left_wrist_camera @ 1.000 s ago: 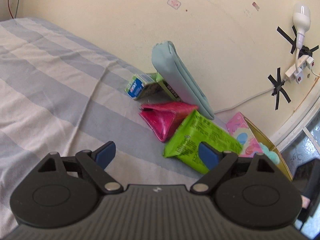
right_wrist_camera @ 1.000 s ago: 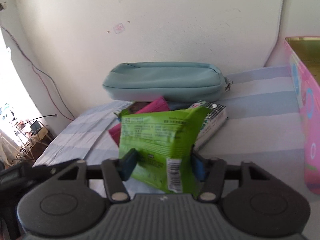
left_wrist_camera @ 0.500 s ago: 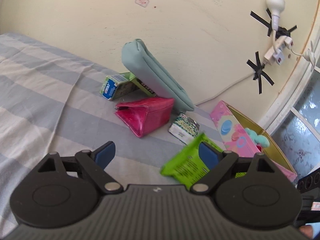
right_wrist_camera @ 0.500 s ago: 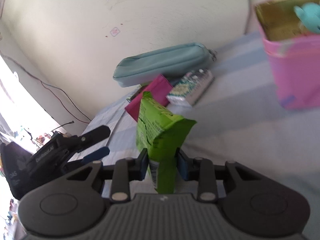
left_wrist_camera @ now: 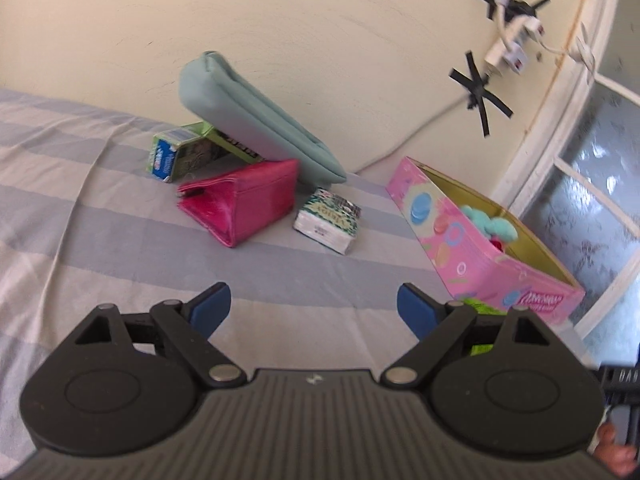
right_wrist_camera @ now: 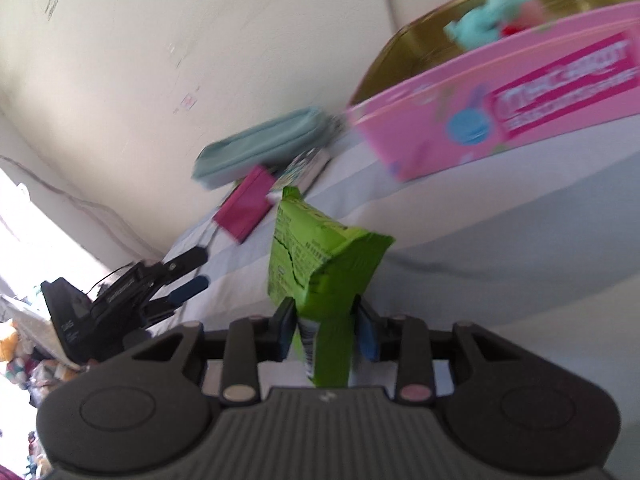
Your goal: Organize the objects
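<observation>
Your right gripper (right_wrist_camera: 325, 330), jaws easing apart, pinches the green packet (right_wrist_camera: 316, 256) upright (clear of the bed) for the pink box (right_wrist_camera: 500, 120) ahead; left gripper (left_wrist_camera: 314, 307) gapes empty.

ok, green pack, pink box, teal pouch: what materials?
Green pack: thin glossy plastic film, creased and crimped at the end. Pink box: printed card, likely, with straight thin walls and a gold lining. Teal pouch: matte, soft-looking fabric or faux leather, seamed edge.

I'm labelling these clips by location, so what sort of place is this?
Most likely a bedroom at home: a striped bedsheet covers the surface, a window sits beside a painted wall, and a pink box holds soft toys.
</observation>
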A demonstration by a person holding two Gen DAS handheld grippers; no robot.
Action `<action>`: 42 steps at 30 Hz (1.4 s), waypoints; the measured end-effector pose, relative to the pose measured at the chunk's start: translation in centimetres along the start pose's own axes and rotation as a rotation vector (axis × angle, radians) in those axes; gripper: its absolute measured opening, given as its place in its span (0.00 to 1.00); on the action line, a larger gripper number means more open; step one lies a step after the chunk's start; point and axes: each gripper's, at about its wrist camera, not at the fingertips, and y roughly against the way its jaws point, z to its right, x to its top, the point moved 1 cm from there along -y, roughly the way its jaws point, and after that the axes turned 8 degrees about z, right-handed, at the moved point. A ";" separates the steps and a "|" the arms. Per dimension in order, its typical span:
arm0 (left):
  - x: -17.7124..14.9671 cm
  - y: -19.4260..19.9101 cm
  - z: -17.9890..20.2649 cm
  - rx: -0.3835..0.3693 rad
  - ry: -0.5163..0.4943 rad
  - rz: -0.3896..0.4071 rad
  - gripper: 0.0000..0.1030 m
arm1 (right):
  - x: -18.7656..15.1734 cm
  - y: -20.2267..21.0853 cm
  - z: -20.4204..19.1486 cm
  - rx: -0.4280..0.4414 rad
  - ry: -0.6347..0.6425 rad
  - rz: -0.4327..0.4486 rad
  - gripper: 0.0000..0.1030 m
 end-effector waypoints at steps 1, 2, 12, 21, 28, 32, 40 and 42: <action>-0.1 -0.1 0.2 0.004 -0.013 -0.001 0.89 | 0.2 0.5 0.5 -0.033 0.002 0.026 0.45; -0.2 -0.1 0.3 0.007 -0.023 -0.005 0.89 | 0.4 0.9 0.9 -0.058 0.004 0.048 0.49; -0.4 -0.6 0.3 0.015 -0.014 -0.029 0.89 | 1.0 2.6 1.1 -0.072 0.107 0.151 0.71; -0.5 -0.8 1.2 -0.092 0.017 -0.079 0.89 | -1.0 2.9 -1.6 -0.074 0.389 0.115 0.86; -0.1 -0.6 4.1 -0.216 0.039 -0.121 0.93 | -2.9 1.6 -2.9 -0.092 0.575 0.047 0.89; -0.8 -2.0 6.1 -0.240 -0.005 -0.171 0.95 | -3.7 0.4 -3.5 -0.149 0.663 0.026 0.90; -2.4 -6.1 11.6 -0.297 -0.130 -0.282 0.91 | -2.4 -1.0 -2.9 -0.203 0.677 0.026 0.89; -3.3 -7.4 13.0 -0.306 -0.178 -0.318 0.76 | -1.9 -1.3 -2.2 -0.198 0.648 0.026 0.84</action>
